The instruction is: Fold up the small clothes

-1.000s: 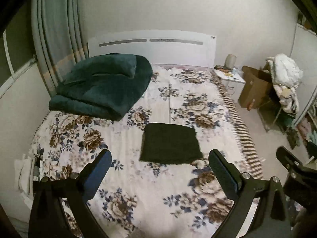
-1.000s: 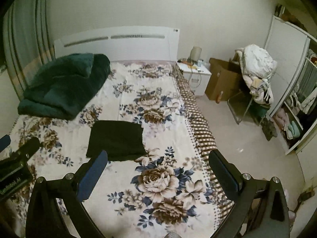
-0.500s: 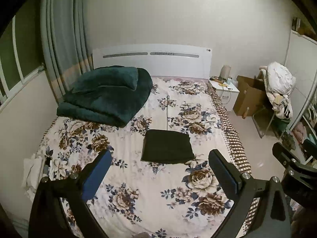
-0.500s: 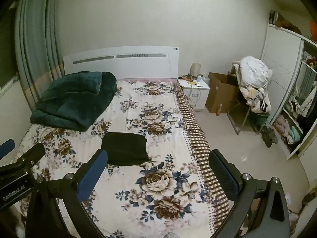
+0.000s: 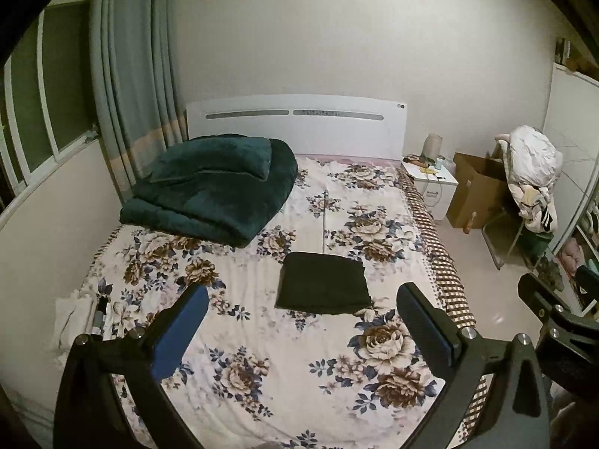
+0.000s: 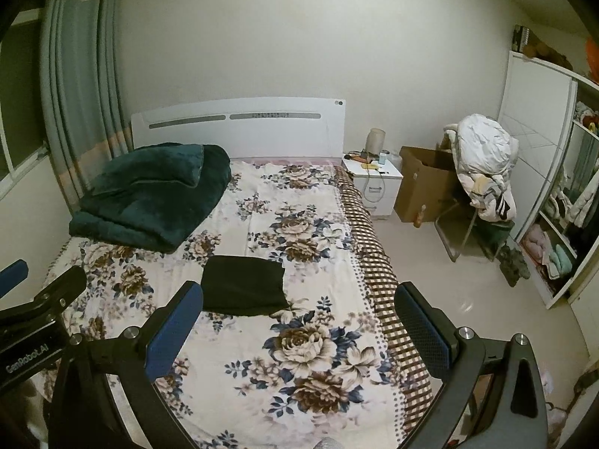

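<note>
In the left wrist view, the left gripper (image 5: pixel 303 321) is held above the foot of a bed covered with a white sheet printed with brown and blue flowers (image 5: pixel 239 336). Its two black fingers with blue pads (image 5: pixel 179 336) are spread wide, with nothing between them. A small dark garment folded into a flat rectangle (image 5: pixel 324 284) is seen lying on the sheet near the middle of the bed, well ahead of the fingertips and apart from them. A thick dark green folded blanket (image 5: pixel 213 187) is seen near the white headboard (image 5: pixel 295 123). A white nightstand (image 5: pixel 430 183) and a brown cardboard box (image 5: pixel 475 194) stand beside the bed. Part of the right gripper is seen at the right edge.

In the right wrist view, the right gripper (image 6: pixel 299 321) is likewise spread wide and empty, held above the bed's right side. The dark garment (image 6: pixel 243 286) is seen lying flat just beyond the left finger's pad (image 6: pixel 172 333), untouched. A chair piled with white clothes (image 6: pixel 483 157) stands on the pale floor (image 6: pixel 430 273).
</note>
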Available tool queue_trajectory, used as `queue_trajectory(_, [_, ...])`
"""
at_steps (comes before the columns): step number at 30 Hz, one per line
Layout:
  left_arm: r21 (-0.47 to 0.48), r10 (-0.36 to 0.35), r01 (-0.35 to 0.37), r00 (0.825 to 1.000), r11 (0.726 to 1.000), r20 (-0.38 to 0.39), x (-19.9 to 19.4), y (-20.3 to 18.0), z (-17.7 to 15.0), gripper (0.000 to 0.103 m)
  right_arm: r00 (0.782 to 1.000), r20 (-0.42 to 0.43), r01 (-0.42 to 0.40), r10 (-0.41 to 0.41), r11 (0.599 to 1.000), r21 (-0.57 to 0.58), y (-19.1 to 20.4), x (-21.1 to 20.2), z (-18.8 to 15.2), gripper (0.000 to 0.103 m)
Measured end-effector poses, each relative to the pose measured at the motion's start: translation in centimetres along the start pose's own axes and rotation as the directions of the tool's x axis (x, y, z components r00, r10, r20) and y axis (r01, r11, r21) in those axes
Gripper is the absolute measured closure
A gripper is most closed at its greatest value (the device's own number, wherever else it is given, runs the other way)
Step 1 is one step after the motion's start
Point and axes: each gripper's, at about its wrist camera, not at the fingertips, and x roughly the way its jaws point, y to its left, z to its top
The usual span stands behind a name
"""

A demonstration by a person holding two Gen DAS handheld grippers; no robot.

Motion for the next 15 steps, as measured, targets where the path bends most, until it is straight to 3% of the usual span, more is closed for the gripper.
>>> queue_trajectory(10, [0.013, 0.018, -0.017, 0.998, 1.000, -0.068, -0.24, -0.63, -0.04, 0.000, 0.998, -0.053, -0.028, 0.028, 1.000, -0.011, -0.33, 0.17, 0.40, 0.000])
queue_trajectory(15, [0.009, 0.012, -0.012, 0.998, 1.000, -0.061, -0.80, -0.78, 0.35, 0.000, 0.998, -0.057, -0.034, 0.033, 0.999, -0.016, -0.74, -0.03, 0.73, 0.000])
